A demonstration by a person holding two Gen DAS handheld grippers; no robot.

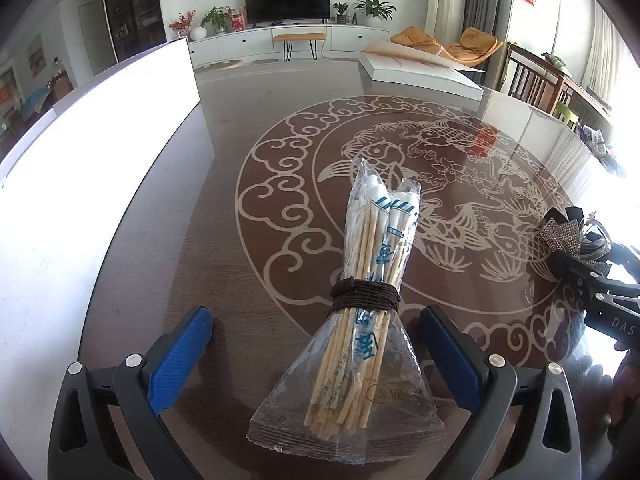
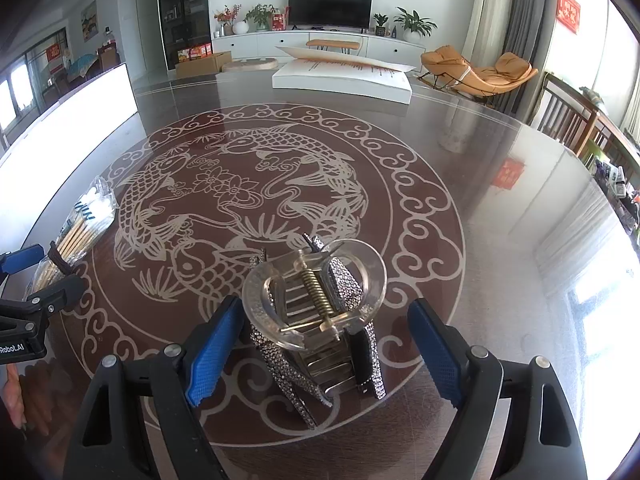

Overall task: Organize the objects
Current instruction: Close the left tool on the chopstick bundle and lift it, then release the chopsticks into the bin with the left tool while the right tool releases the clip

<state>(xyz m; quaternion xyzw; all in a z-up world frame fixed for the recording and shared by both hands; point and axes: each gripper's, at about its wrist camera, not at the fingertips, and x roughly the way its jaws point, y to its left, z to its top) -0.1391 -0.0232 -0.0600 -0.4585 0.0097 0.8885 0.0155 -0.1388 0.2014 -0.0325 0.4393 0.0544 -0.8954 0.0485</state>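
Observation:
A bundle of long cotton swabs (image 1: 370,280) in clear plastic bags, tied with a brown cord, lies on the brown table between the open fingers of my left gripper (image 1: 316,332). The bundle also shows at the left in the right wrist view (image 2: 80,224). A clear hair claw clip with rhinestones (image 2: 320,312) lies between the open fingers of my right gripper (image 2: 324,320); the left pad is close to it. The clip also shows at the right edge of the left wrist view (image 1: 572,236), beside the right gripper's black body.
The table (image 2: 480,240) has a pale fish and cloud pattern. A white box (image 1: 80,184) stands along the left edge. A flat white box with a loose lid (image 2: 344,74) lies at the far side. Chairs (image 2: 568,120) stand at the right.

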